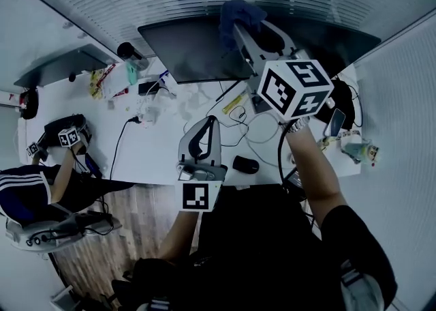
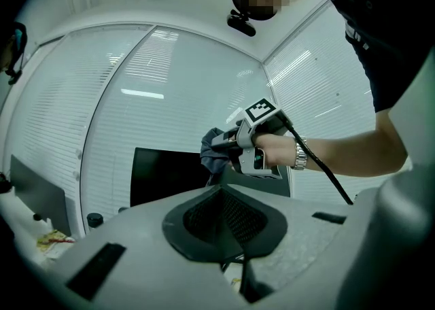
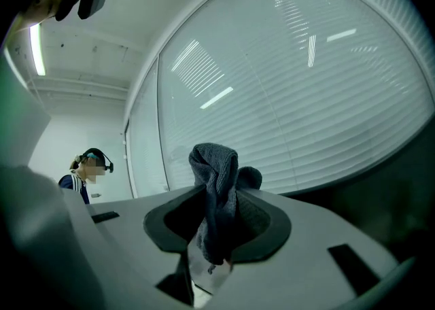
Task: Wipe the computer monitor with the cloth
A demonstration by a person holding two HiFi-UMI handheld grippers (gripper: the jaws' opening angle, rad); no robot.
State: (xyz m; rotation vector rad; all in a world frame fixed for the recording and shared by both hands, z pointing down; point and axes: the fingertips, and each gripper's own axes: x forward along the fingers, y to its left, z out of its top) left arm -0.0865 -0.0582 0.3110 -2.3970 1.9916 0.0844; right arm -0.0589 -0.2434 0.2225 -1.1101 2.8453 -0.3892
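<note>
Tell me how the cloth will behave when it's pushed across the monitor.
Probably floppy: the cloth bunches and folds over above the right tool, which is shut on it. Likely light, since a pinch holds it up. Its nubby weave suggests it should drag rather than slip on the monitor, and the loose top may fold back.

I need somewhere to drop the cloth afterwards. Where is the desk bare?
Bare desk lies between the black cable and the left gripper. Right of that gripper it is crowded: mouse, loose cables, phone.
</note>
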